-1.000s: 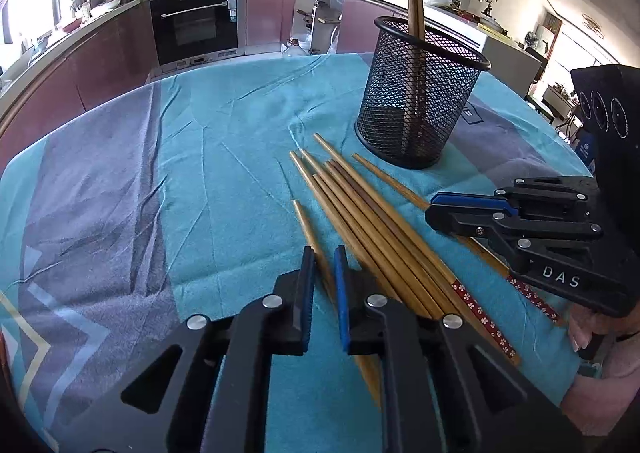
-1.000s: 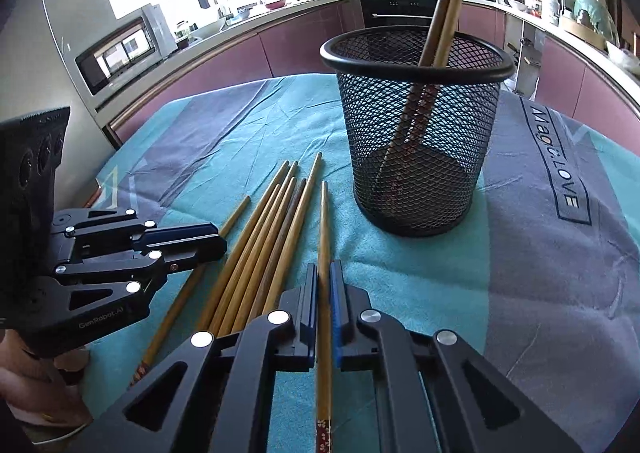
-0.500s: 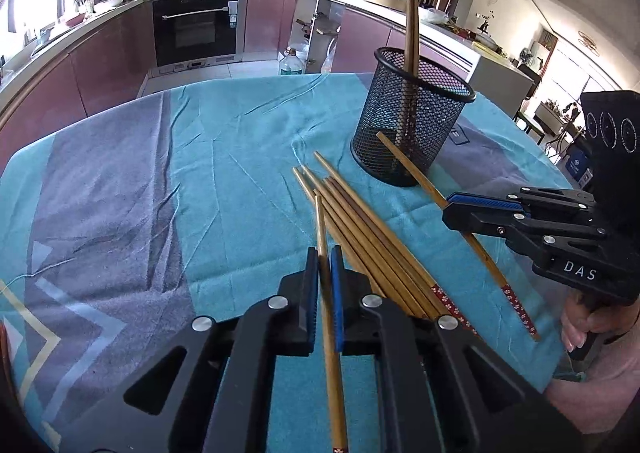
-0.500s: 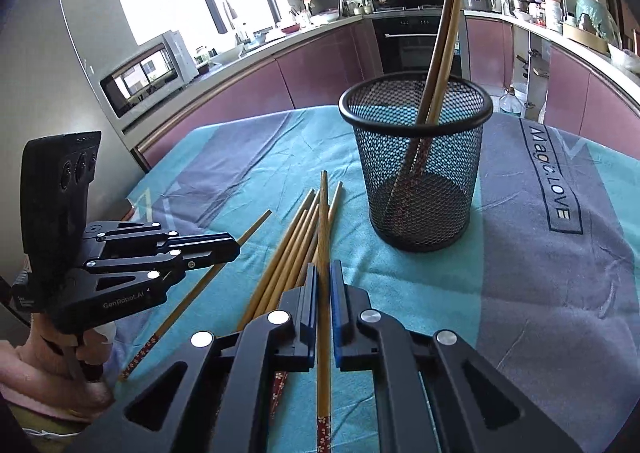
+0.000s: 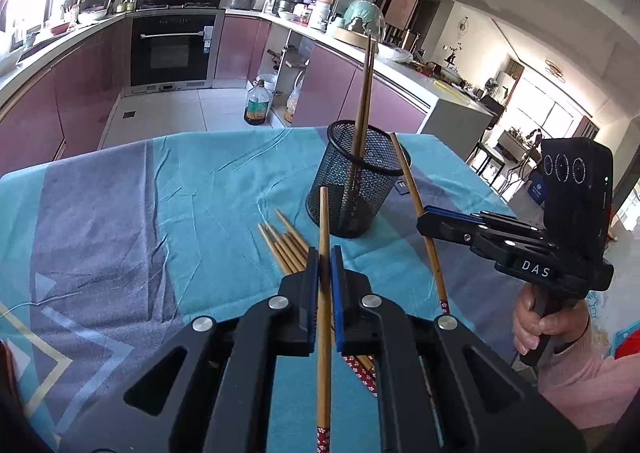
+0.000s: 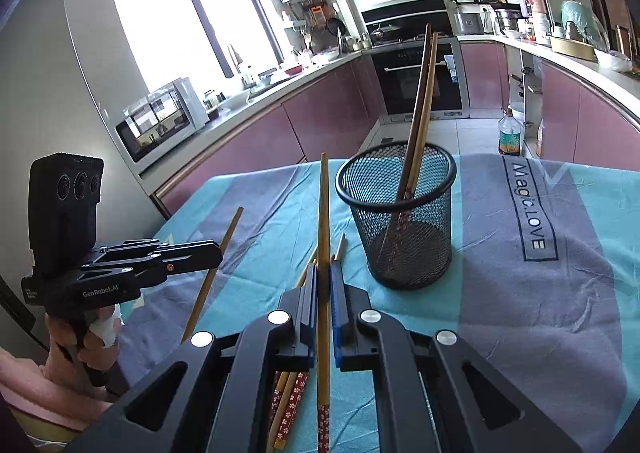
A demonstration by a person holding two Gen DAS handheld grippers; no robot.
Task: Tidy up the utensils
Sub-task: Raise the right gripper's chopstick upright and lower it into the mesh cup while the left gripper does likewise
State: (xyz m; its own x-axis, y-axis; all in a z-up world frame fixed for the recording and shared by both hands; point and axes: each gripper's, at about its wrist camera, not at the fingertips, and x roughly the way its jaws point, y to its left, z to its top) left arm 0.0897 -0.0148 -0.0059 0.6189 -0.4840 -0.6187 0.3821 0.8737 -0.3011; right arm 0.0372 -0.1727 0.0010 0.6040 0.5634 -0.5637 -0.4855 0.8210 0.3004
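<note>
Two chopsticks stand in the mesh holder [image 6: 400, 221]; your left gripper [image 5: 325, 265] and right gripper [image 6: 325, 281] each pinch one lifted chopstick (several more lie beside the holder).

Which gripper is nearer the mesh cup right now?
Right. The right gripper sits just beside the mesh cup, its chopstick angled near the rim. The left gripper hangs farther back, over the table edge.

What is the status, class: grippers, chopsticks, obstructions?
Left gripper shut on one chopstick; right gripper likewise. Two chopsticks stand in mesh holder. Nothing blocks it.
</note>
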